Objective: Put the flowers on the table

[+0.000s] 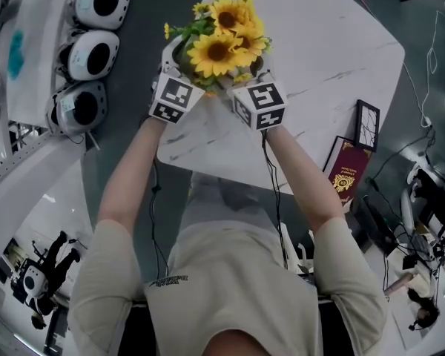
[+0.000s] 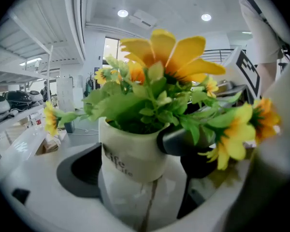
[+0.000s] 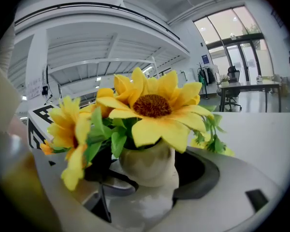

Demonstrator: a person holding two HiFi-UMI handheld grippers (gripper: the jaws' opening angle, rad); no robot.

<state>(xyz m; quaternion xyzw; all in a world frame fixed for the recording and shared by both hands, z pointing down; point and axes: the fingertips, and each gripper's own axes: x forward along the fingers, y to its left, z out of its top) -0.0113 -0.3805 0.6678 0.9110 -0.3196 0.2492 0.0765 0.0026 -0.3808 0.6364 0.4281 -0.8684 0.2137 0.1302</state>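
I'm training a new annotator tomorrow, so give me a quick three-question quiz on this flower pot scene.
1. True or false: only the left gripper has the flower pot between its fingers.
2. Which thing lies beside the small black frame? A) scissors B) a dark red booklet C) a mug
3. Fill in: the flowers in the pot are ___ in colour.
Key: 1 false, the pot also stands between the fingers of the right gripper; 2 B; 3 yellow.
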